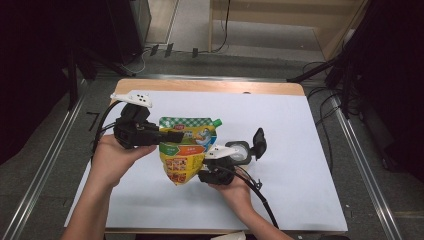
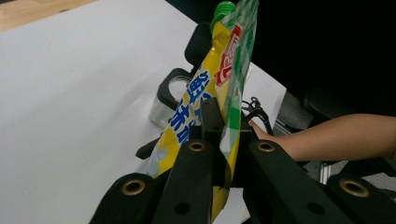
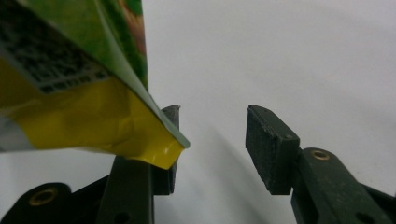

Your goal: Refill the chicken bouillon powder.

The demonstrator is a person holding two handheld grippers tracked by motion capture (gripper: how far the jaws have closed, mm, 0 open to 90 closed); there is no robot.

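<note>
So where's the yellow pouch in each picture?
High view: the pouch is in the middle, above the white sheet, clamped by the left gripper.
Left gripper view: it rises edge-on from the jaws, middle to top.
Right gripper view: its bottom corner hangs at top left, by the right gripper.
Shared landmark: the white sheet.

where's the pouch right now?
High view: the pouch is mid-table over the white sheet, its left edge pinched in the left gripper, the right gripper open at its lower right corner.
</note>
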